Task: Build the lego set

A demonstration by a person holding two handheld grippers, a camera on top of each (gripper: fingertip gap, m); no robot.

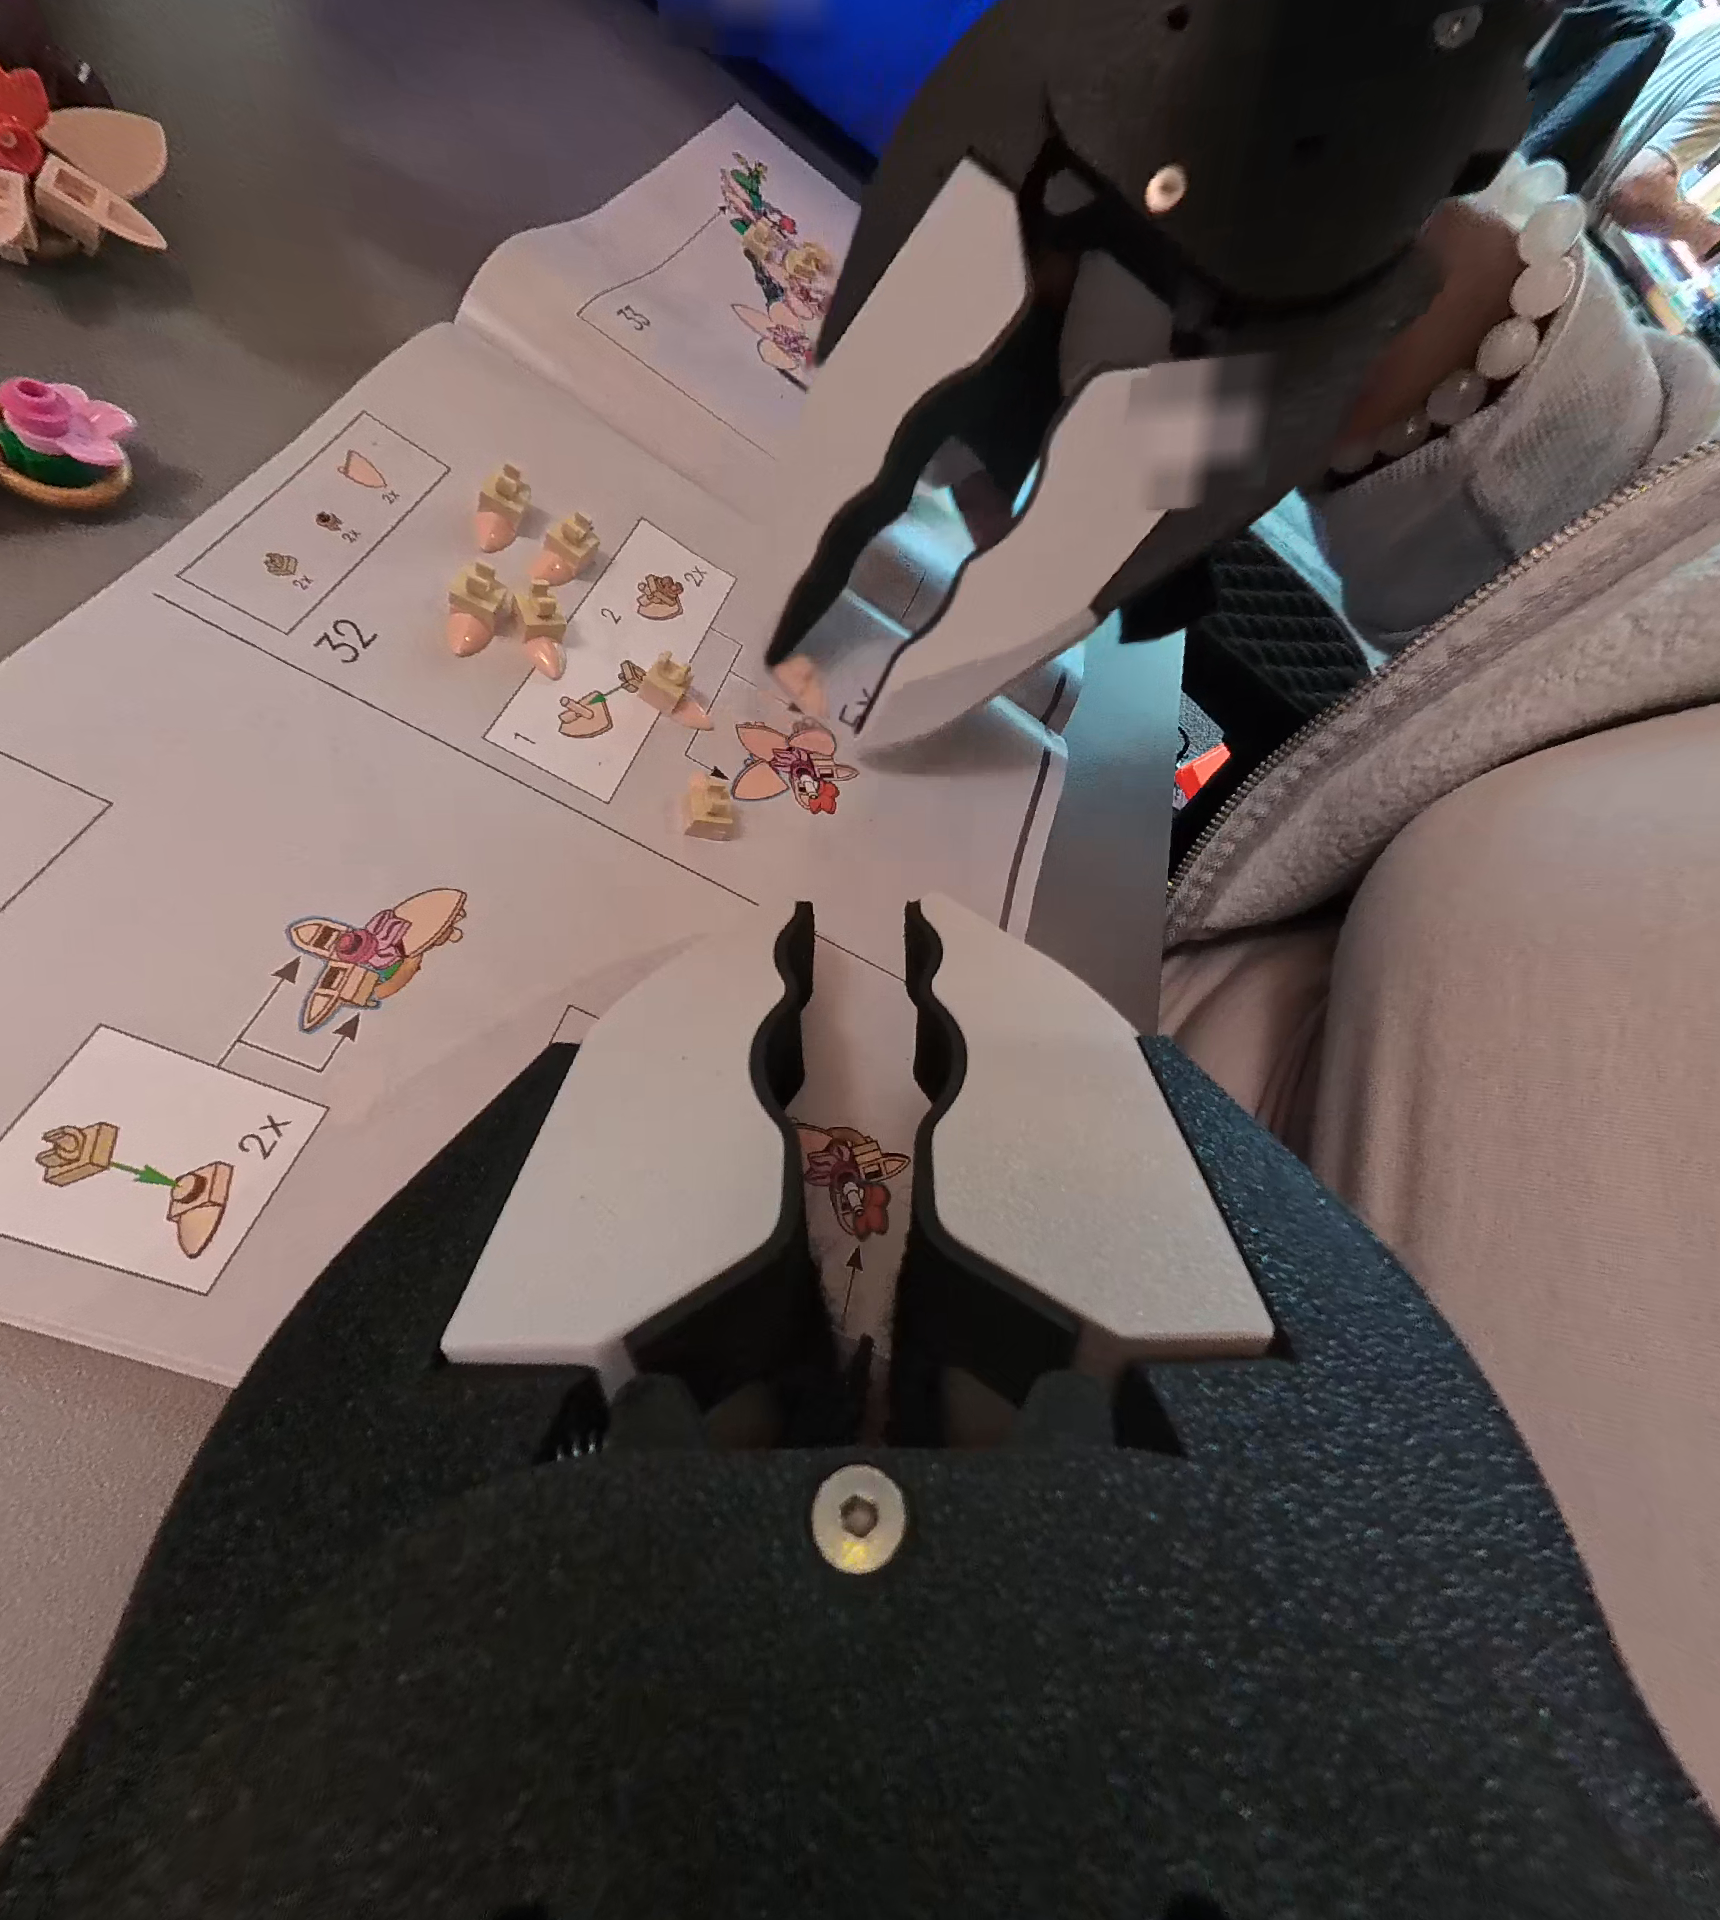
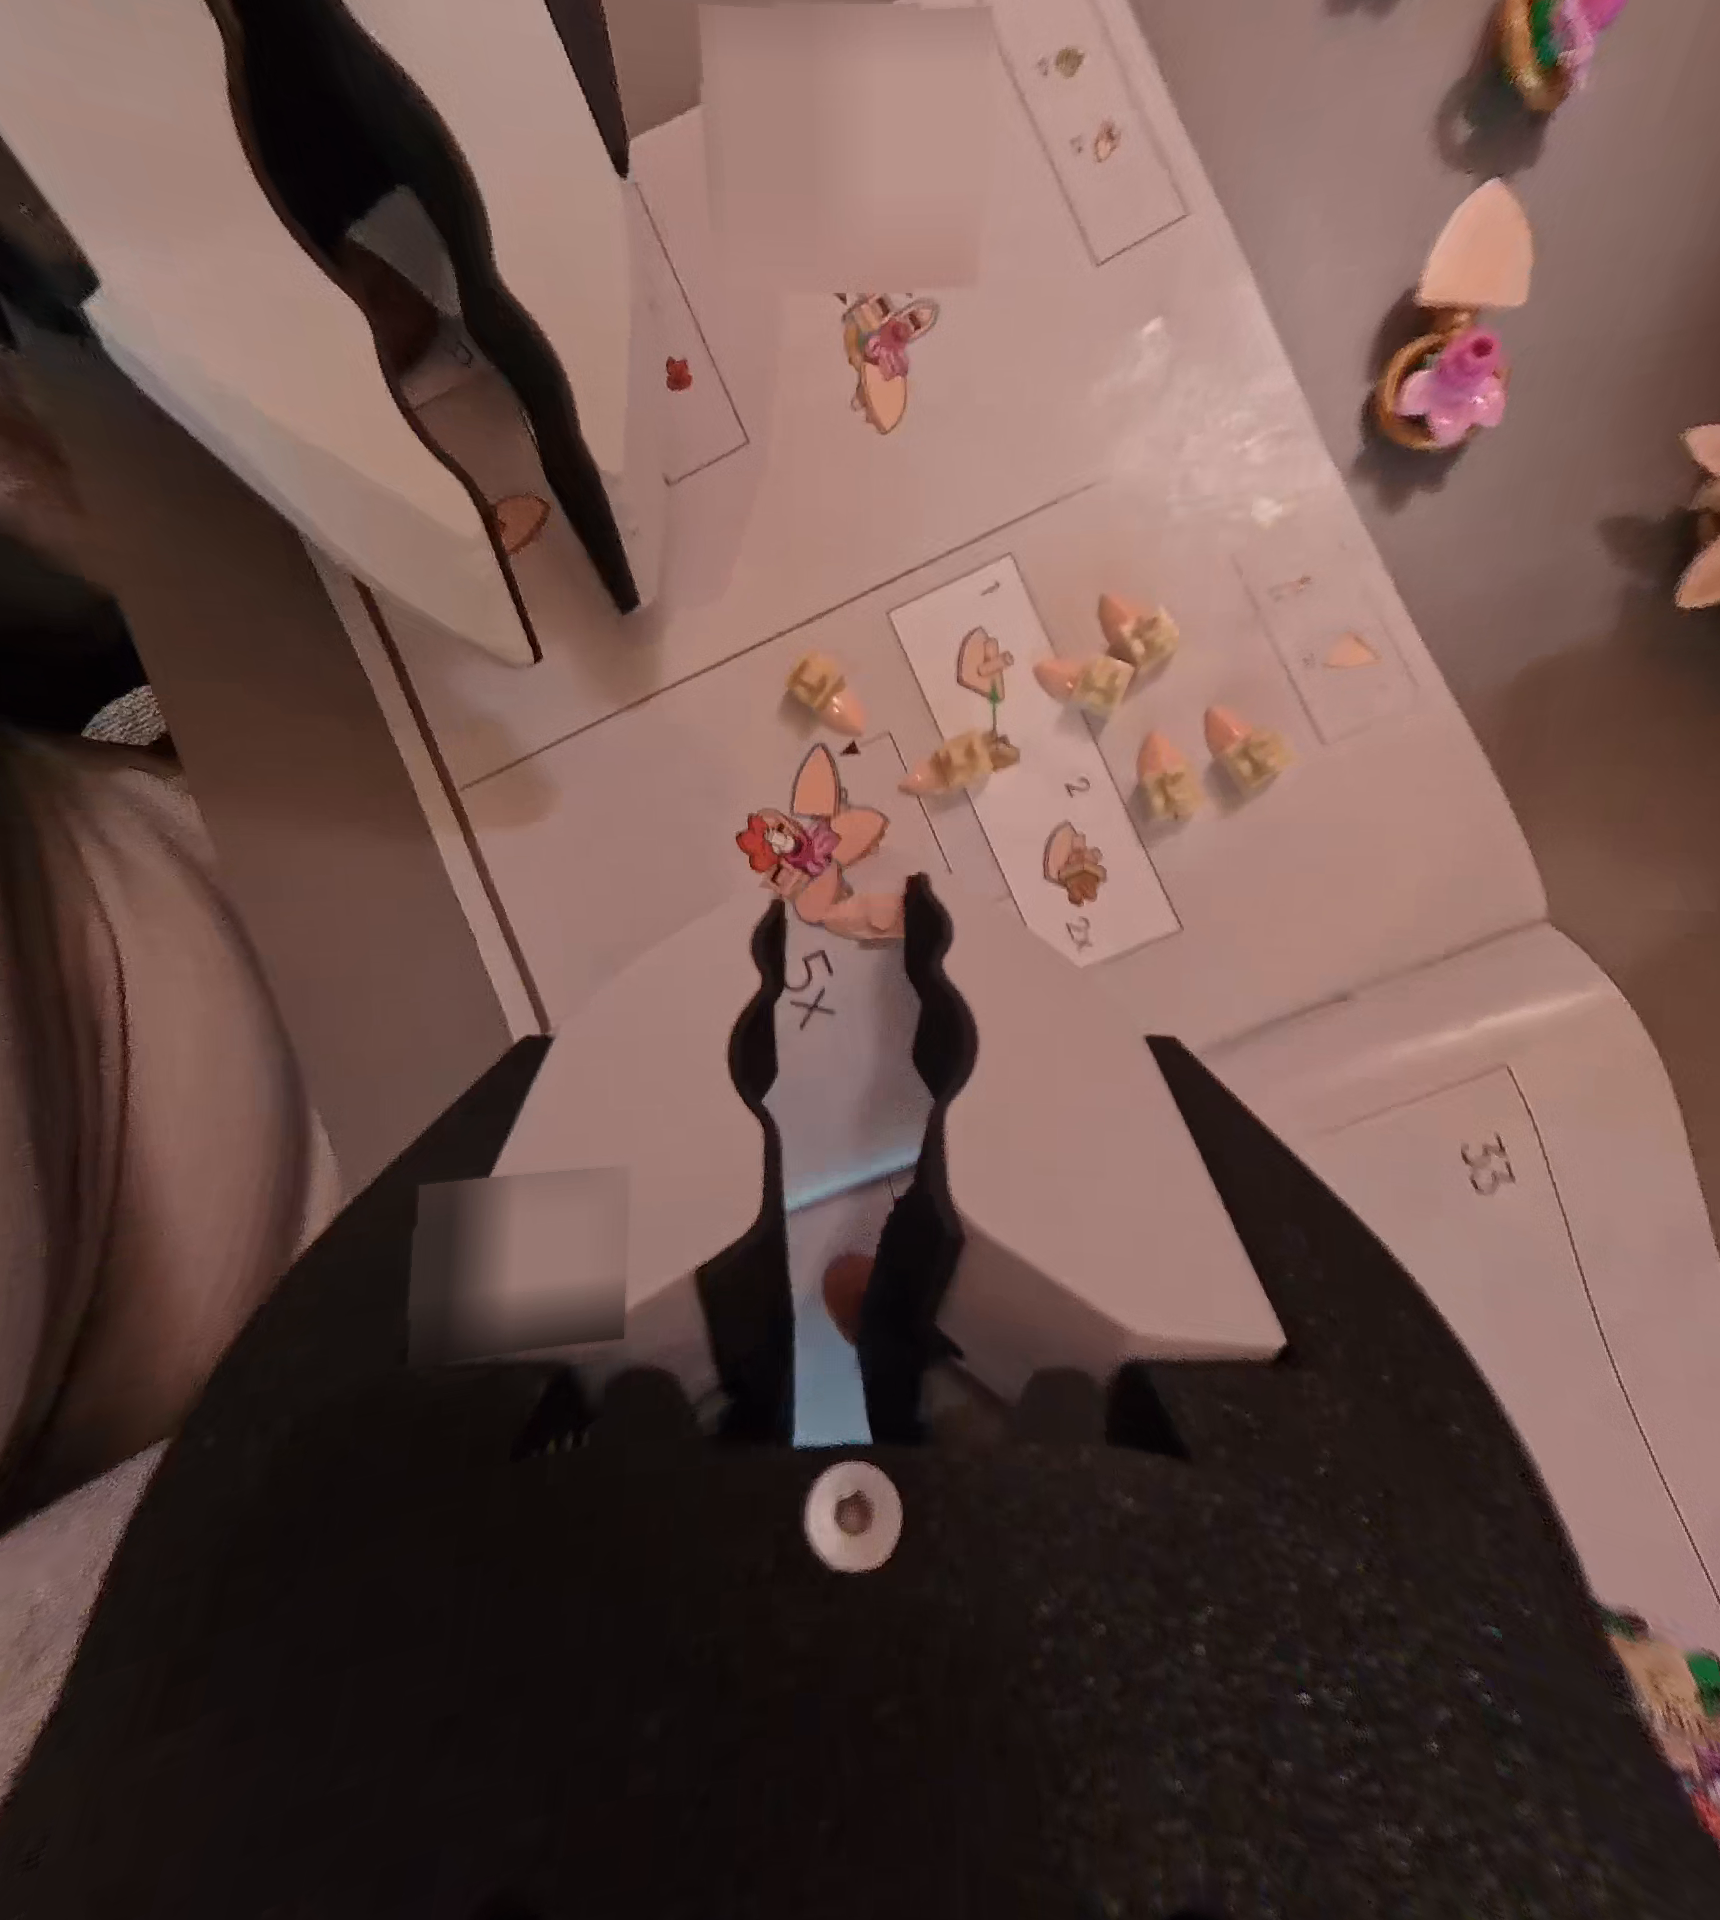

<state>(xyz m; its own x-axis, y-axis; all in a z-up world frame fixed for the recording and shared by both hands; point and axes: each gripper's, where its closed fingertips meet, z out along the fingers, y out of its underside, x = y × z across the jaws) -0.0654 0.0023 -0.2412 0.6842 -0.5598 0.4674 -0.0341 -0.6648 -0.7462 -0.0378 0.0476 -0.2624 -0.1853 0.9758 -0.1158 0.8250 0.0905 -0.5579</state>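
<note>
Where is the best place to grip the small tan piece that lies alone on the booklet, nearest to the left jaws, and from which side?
Probably the blocky tan body of the lone tan piece, with the jaws closing across its two flatter side faces and coming down from above. It lies flat on the open booklet, so nothing can slide beneath it. It sits apart from the other pieces, leaving room on both sides. Its pointed peach tip looks too tapered to hold.

— Where did our left wrist view look from?
— Low and close above the instruction booklet (image 1: 336,790), facing away from our body.
— And the right?
— Steeply down, opposite; both shared the peach pieces (image 2: 1126,717).
</note>
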